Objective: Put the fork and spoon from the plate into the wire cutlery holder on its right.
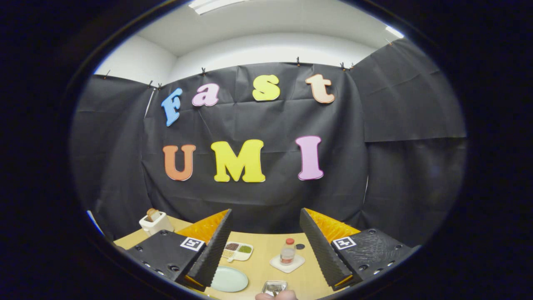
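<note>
Gripper view is pitched high, so the tabletop (266, 254) is seen low between the two fingers of the claw (265, 250). The fingers are spread wide apart and nothing is pinched between them.

A pale green plate (229, 279) lies just beside the left finger, low and to the left of the gap. No fork or spoon can be made out on the part of it that is visible; whether they lie on a hidden part, or which way their long axes run, cannot be told. To the right of the plate, near the bottom of the gap, a small shiny metal object (274, 286) is seen, judged to be the wire cutlery holder, with a fingertip (275, 295) just below it. Its contents cannot be made out.

Beyond these, a divided white tray (237, 251) with small heaps in its compartments and a bottle (287, 251) upright on a white coaster (287, 263) are set. A white toaster (155, 222) stands far left.

Plate and holder both lie below and ahead of the claw, so a downward tilt is judged necessary first.
</note>
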